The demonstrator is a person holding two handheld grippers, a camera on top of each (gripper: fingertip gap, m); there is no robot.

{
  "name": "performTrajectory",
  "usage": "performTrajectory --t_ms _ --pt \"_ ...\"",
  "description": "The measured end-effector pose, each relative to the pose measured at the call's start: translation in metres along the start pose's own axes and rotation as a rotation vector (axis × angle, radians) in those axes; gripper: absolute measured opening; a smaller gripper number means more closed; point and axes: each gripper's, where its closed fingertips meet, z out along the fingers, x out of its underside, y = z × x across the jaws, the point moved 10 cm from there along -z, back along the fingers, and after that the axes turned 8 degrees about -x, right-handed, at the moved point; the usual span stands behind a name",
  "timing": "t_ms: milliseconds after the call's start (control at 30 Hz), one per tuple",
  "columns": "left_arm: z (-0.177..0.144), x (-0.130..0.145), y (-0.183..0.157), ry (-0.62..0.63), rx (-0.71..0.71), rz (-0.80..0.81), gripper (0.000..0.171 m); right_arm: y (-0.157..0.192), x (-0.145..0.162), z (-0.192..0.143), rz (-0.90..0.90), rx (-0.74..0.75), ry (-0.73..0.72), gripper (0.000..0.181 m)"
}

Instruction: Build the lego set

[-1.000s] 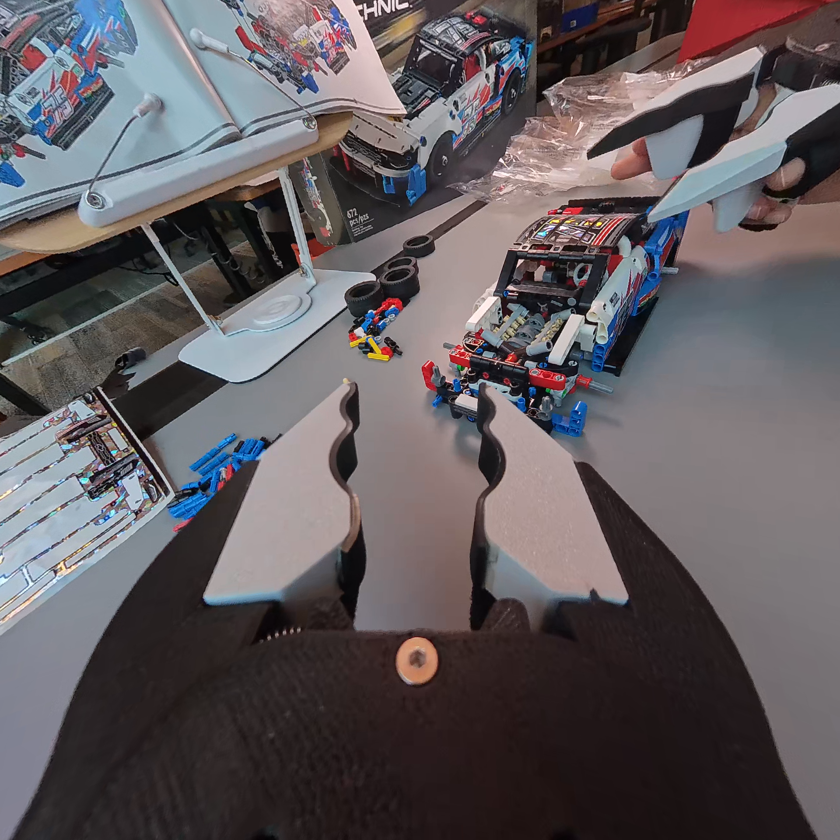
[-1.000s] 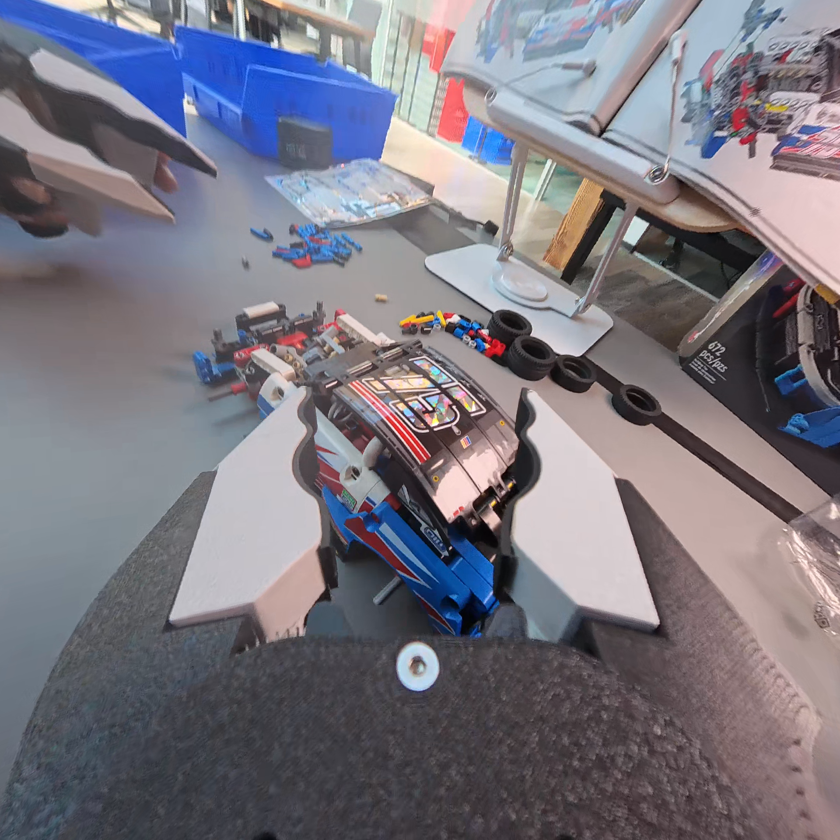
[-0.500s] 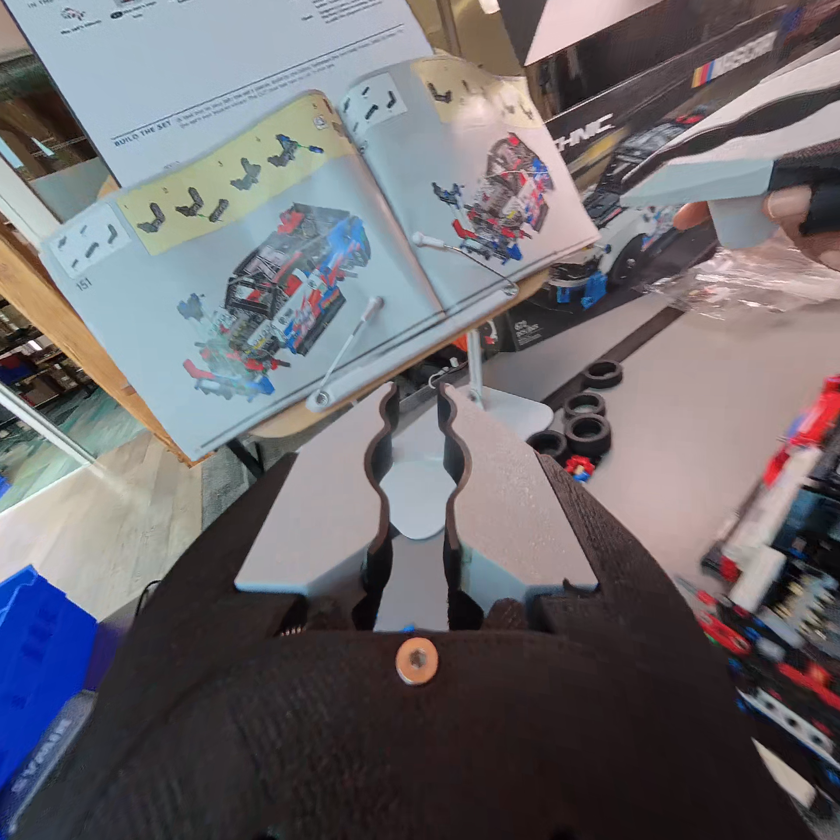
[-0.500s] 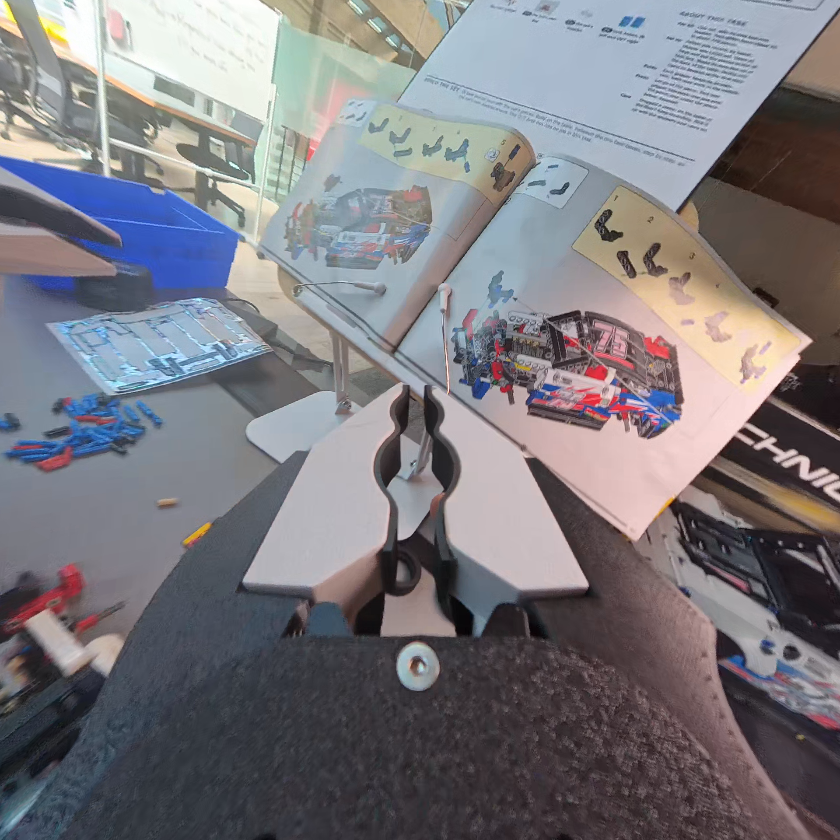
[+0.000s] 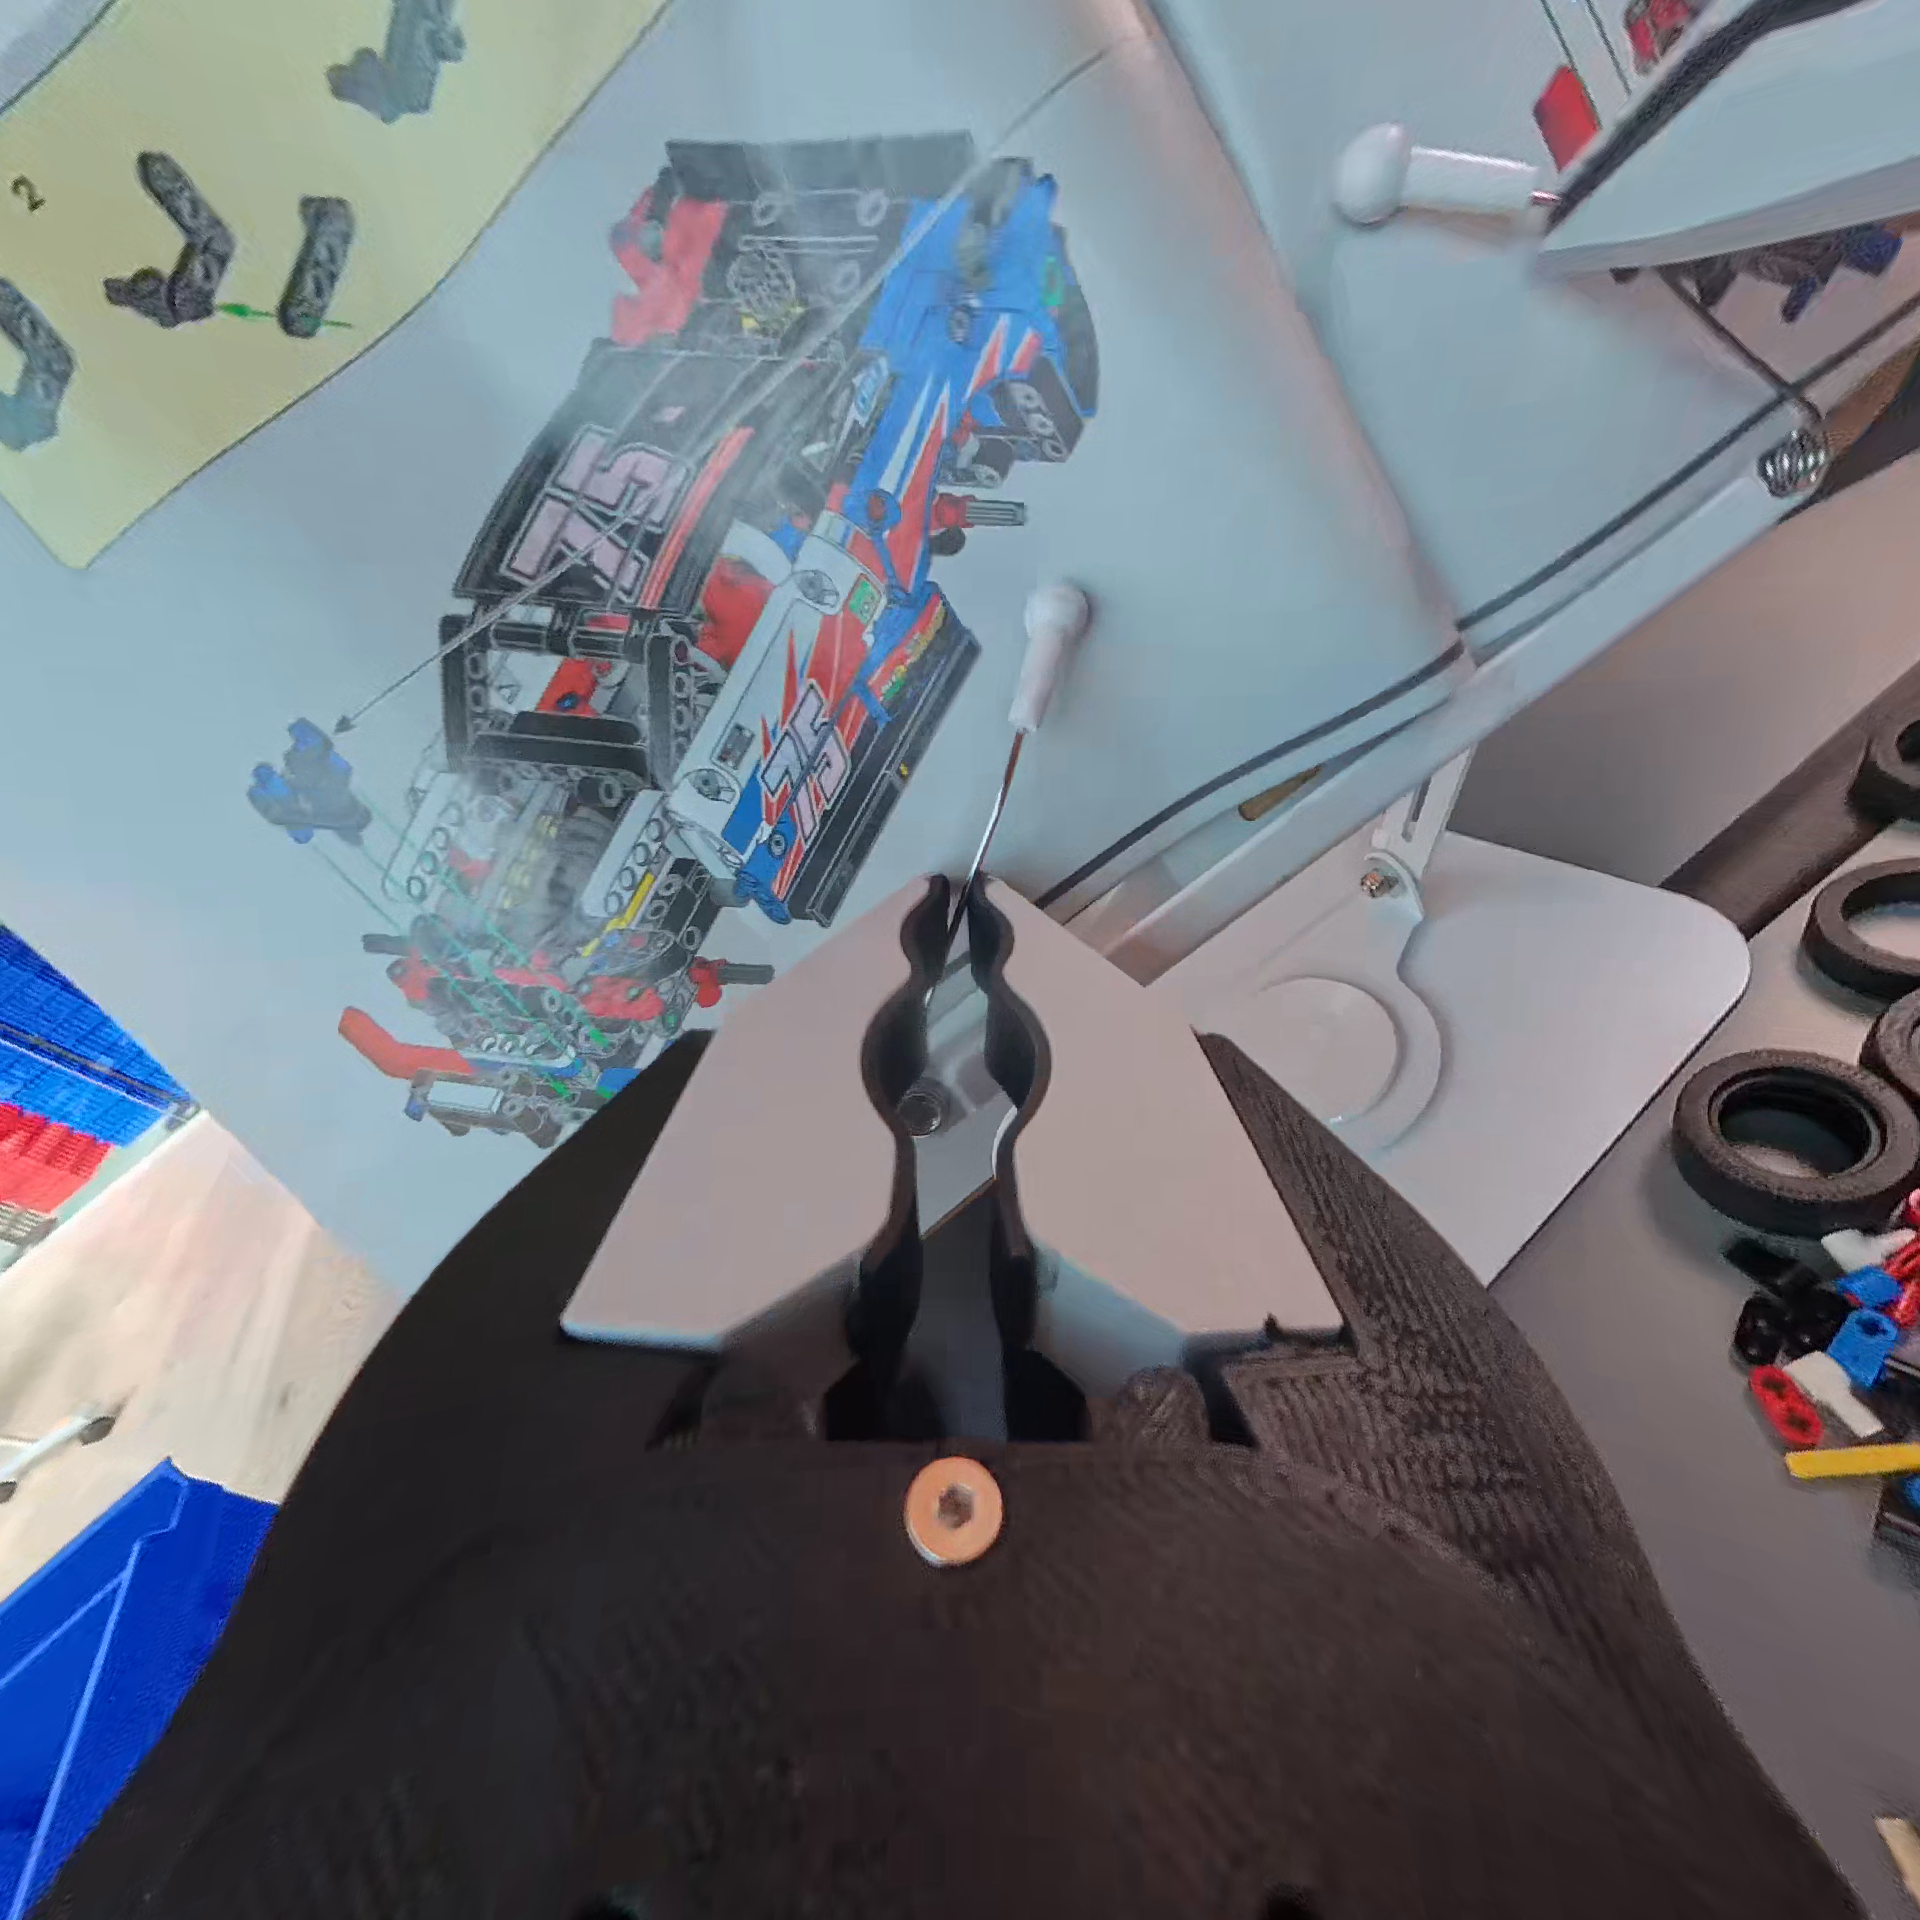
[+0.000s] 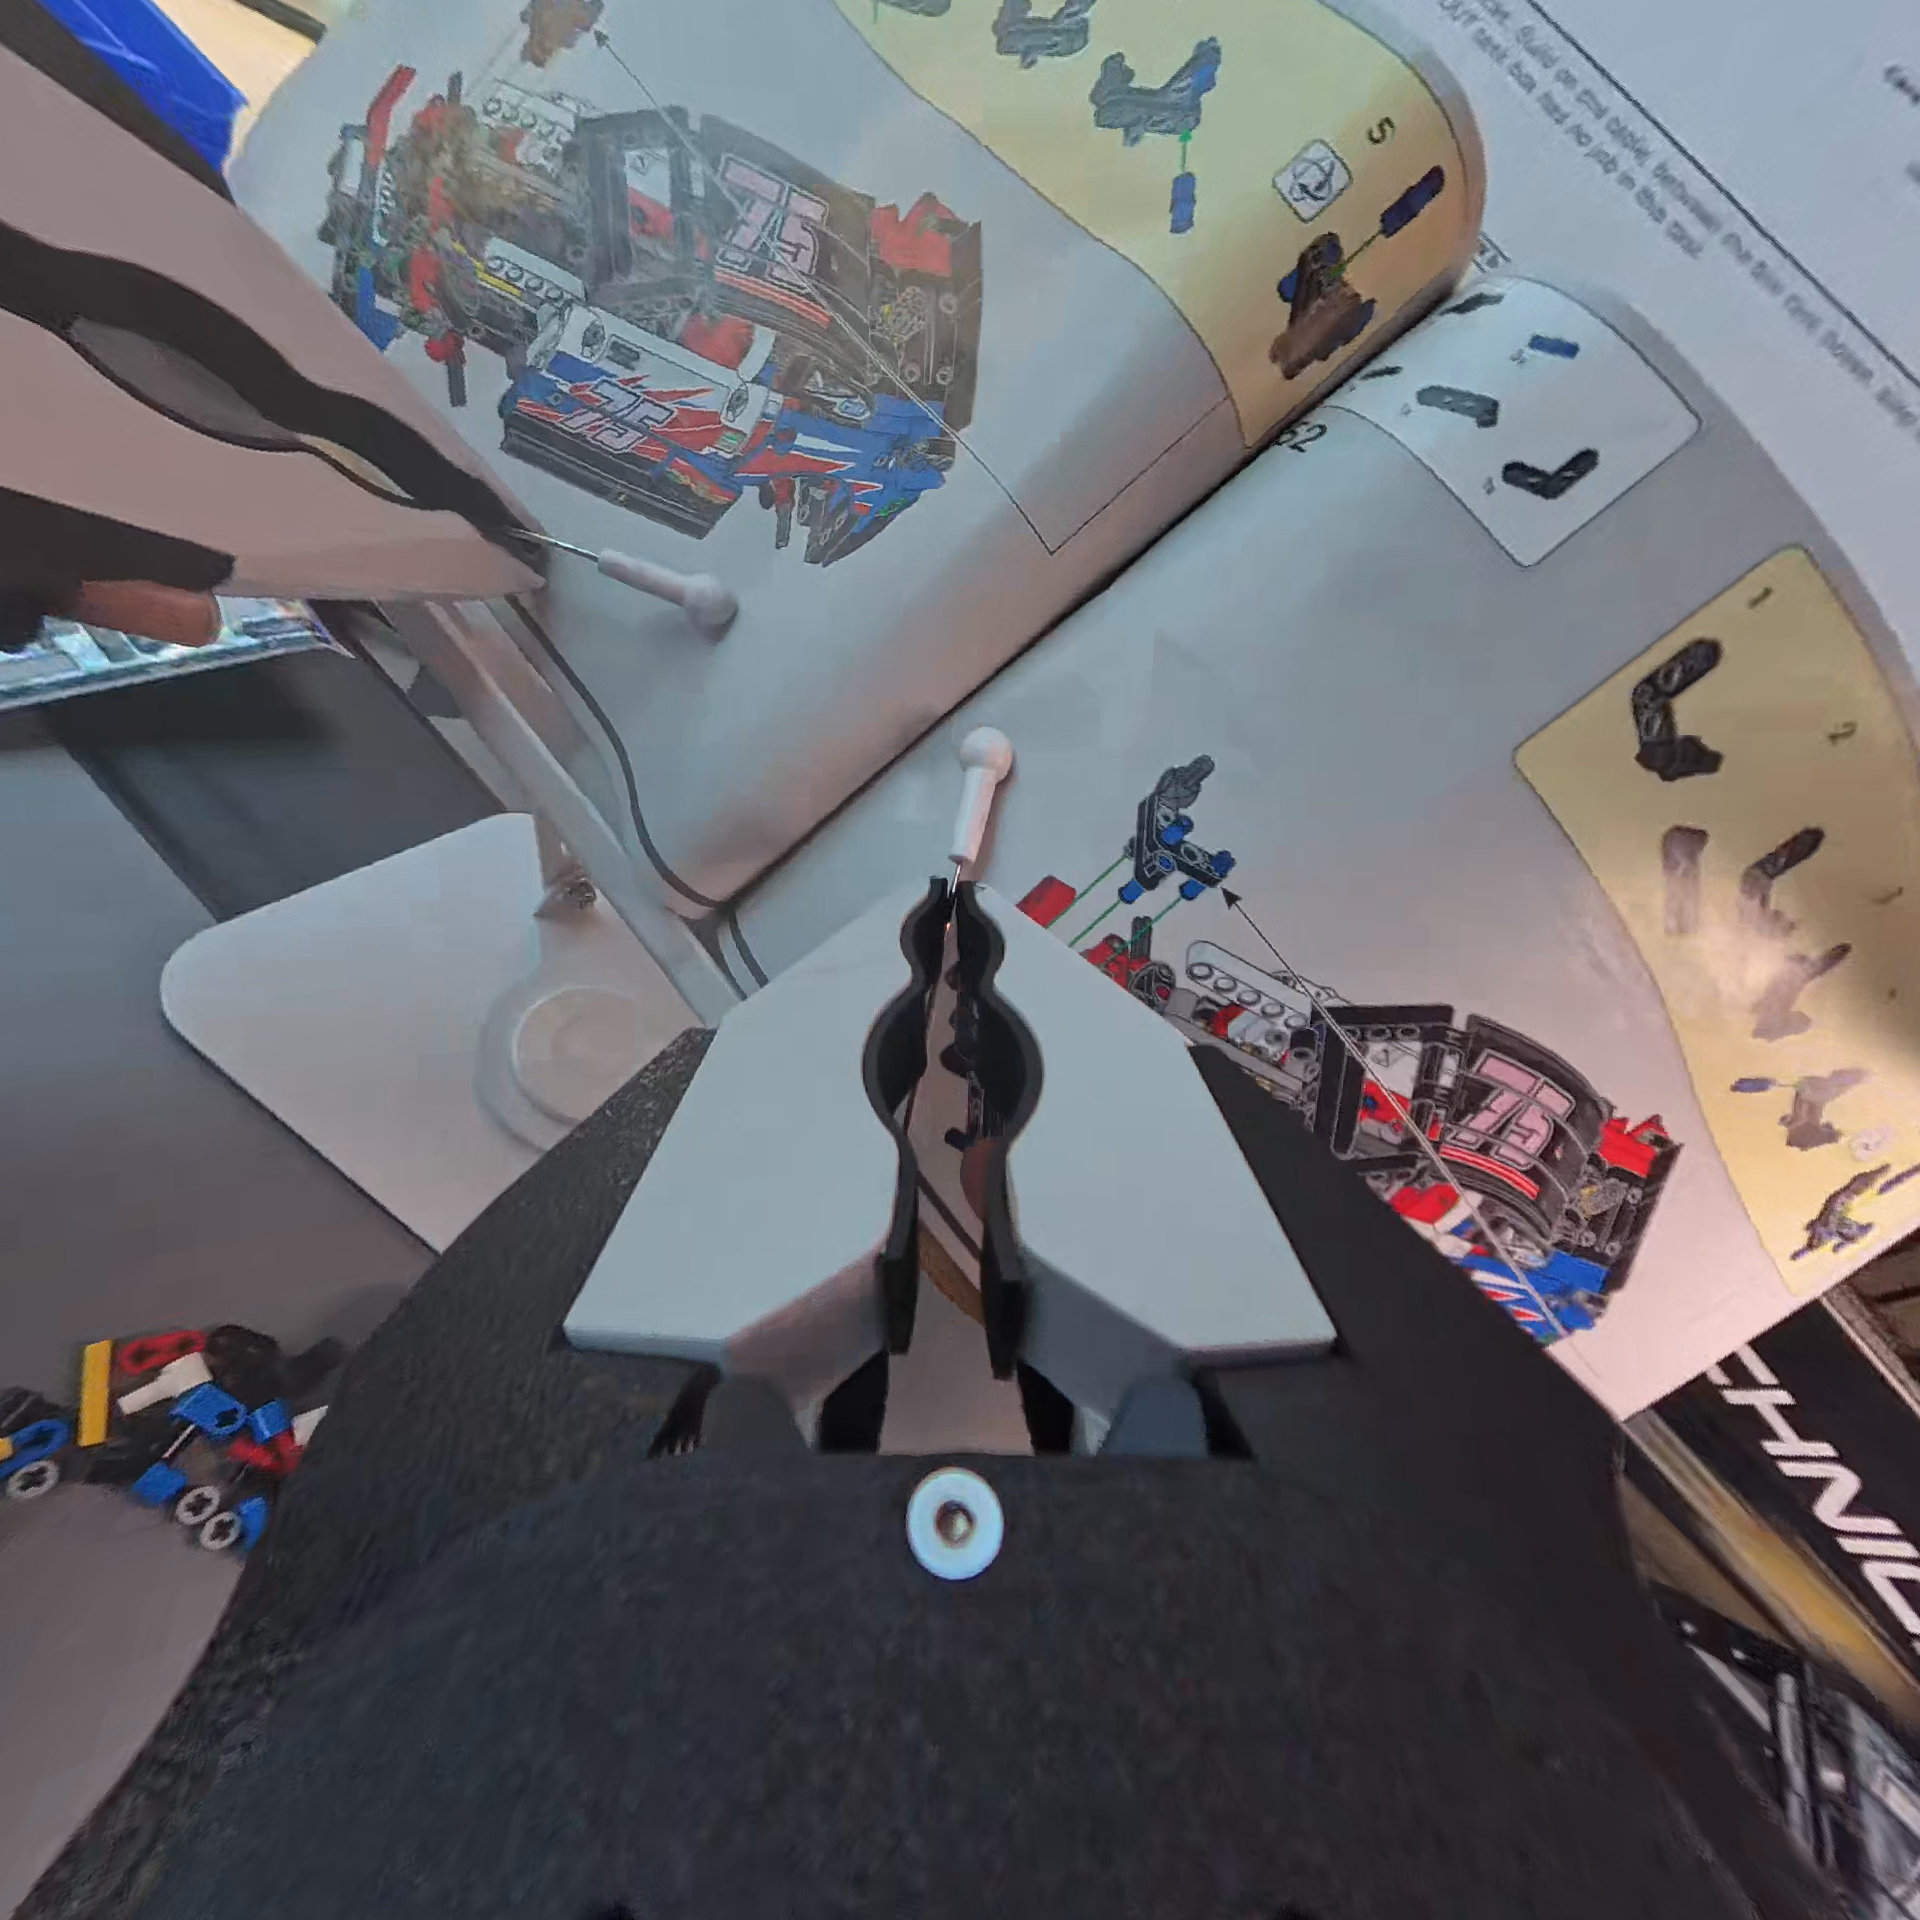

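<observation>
Our left gripper is pinched on the thin wire of the left page-holder clip, whose long axis runs up from the fingertips at frame centre. Our right gripper grips the right page-holder clip likewise. The instruction booklet fills each upper frame, directly ahead.

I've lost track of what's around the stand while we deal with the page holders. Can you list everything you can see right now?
Instruction booklet: one, pale pages with car drawings, open on the stand.
Book stand: one, white, base plate on the grey table.
Page-holder arms: two, thin wire with white tips; left page, right page.
Tyres: at least three, black, right of the base.
Loose Lego pieces: small pile, blue, red, black, yellow, beside the base.
Printed sheet: one, white, behind the booklet.
Lego box: one, black, under the right page.
Bins: blue, far left.
Left gripper: pinching the left arm's wire.
Right gripper: pinching the right arm's wire.
</observation>
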Motion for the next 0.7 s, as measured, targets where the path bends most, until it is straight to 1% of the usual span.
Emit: performTrajectory --t_ms 67,167,233,333,433,500,600,700 --pt "-0.002 0.002 0.013 -0.011 -0.037 -0.114 0.0 -0.007 0.007 -0.008 0.091 -0.006 -0.042 0.0" --pt "-0.005 0.017 0.034 -0.023 0.02 -0.469 0.0 -0.023 0.023 -0.023 0.279 0.022 -0.088 0.0" --pt "-0.006 0.028 0.039 -0.037 0.035 -0.645 0.002 -0.032 0.044 -0.033 0.424 0.03 -0.1 0.002" --pt "-0.01 0.04 0.04 -0.057 0.032 -0.822 0.004 -0.033 0.077 -0.043 0.589 -0.019 -0.135 0.003" --pt "-0.014 0.051 0.038 -0.068 0.018 -0.919 0.006 -0.026 0.096 -0.049 0.661 -0.053 -0.153 0.003" --pt "-0.017 0.056 0.036 -0.061 -0.005 -0.905 0.009 -0.025 0.105 -0.053 0.658 0.006 -0.101 0.0" --pt "-0.019 0.06 0.032 -0.023 -0.031 -0.871 0.013 -0.021 0.112 -0.059 0.652 0.001 -0.103 0.001" --pt "-0.02 0.06 0.032 0.02 -0.029 -0.91 0.014 -0.019 0.114 -0.065 0.631 0.019 -0.092 0.002"
